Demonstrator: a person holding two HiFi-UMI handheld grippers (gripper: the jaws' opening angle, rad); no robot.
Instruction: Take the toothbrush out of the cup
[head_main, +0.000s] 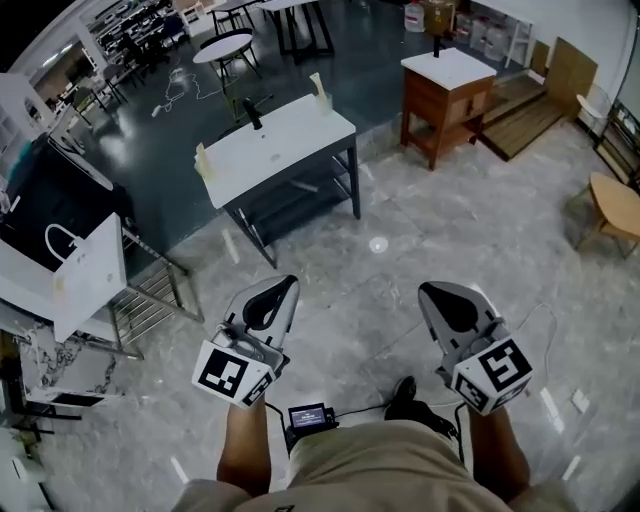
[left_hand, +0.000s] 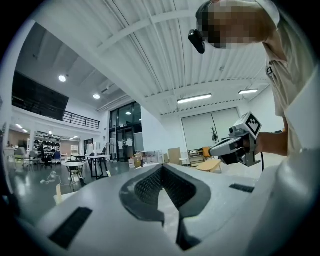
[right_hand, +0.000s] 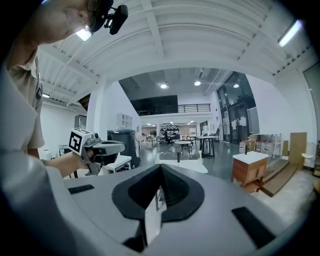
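Observation:
A white-topped washstand (head_main: 290, 135) with a black faucet (head_main: 252, 113) stands ahead of me across the floor. A pale cup-like thing (head_main: 320, 93) sits at its far right corner and another (head_main: 203, 160) at its left corner. They are too small to make out a toothbrush. My left gripper (head_main: 288, 284) and right gripper (head_main: 428, 291) are held side by side above the marble floor, well short of the washstand. Both are shut with nothing between the jaws. Each gripper view shows the other gripper: the right gripper (left_hand: 235, 145) and the left gripper (right_hand: 95, 147).
A wooden cabinet (head_main: 440, 95) with a white top stands to the right of the washstand. A metal rack (head_main: 150, 295) and white bags (head_main: 85, 270) are at the left. Round tables and chairs (head_main: 225, 48) stand farther back. A wooden stool (head_main: 615, 205) is at the right edge.

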